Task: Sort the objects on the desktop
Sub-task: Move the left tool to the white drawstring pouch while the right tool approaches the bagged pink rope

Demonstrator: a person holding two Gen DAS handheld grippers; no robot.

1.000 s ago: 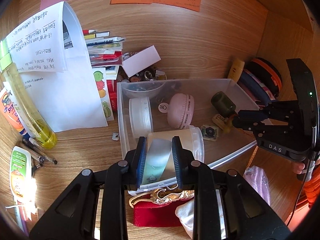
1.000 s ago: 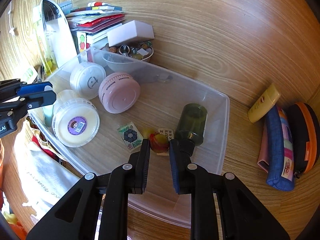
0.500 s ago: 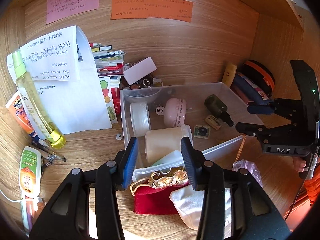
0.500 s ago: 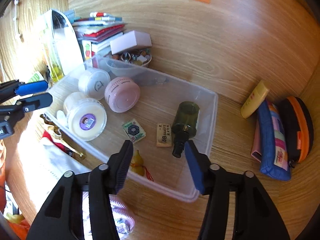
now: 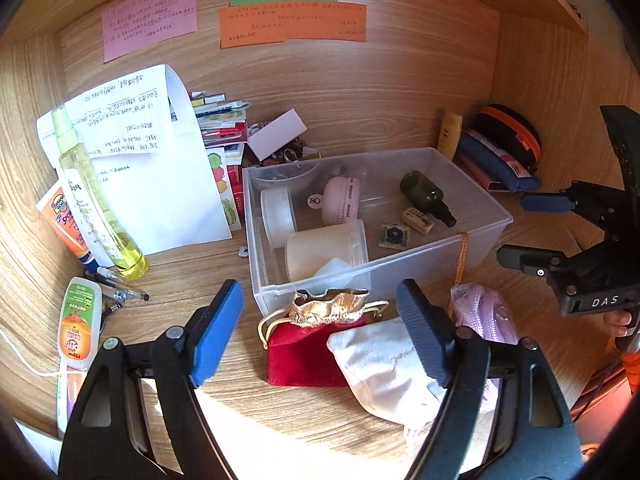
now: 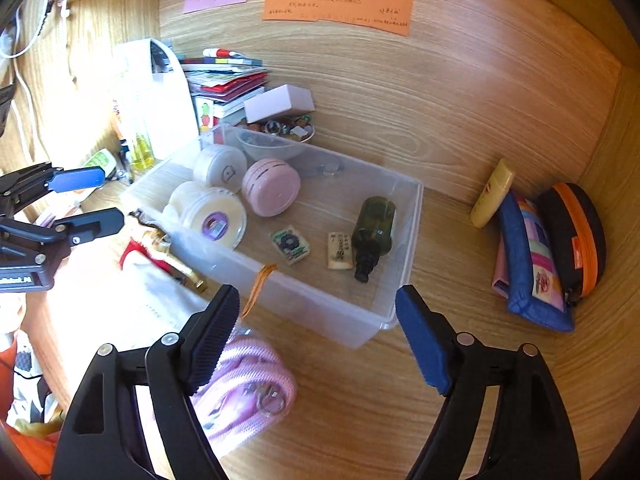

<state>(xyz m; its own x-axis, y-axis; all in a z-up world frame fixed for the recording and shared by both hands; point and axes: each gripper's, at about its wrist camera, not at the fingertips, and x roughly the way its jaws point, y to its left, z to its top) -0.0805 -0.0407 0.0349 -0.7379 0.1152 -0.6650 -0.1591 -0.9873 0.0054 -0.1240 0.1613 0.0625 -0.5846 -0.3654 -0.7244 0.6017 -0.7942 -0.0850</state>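
Note:
A clear plastic bin [image 5: 476, 236] [image 6: 414, 216] sits mid-desk. It holds white jars [image 5: 320, 254], a pink round case [image 5: 342, 200] [image 6: 271, 187], a dark green bottle [image 5: 426, 196] [image 6: 373, 232], small tiles [image 6: 291, 243] and a pale packet [image 5: 334, 270]. My left gripper [image 5: 320, 332] is open and empty above a red and gold pouch [image 5: 312, 344] in front of the bin. My right gripper [image 6: 318, 340] is open and empty, in front of the bin, over a pink pouch [image 6: 244, 396].
A white cloth bag [image 5: 384, 364] lies by the red pouch. Papers, a yellow spray bottle [image 5: 100, 208], tubes and pens stand at the left. A blue pencil case [image 6: 532, 256], an orange-trimmed case [image 6: 576, 236] and a cream tube [image 6: 490, 194] are at the right wall.
Both grippers opened and pulled back from the bin. The left let go of the pale packet, the right let go of a small yellow and red item; both now sit lower in view.

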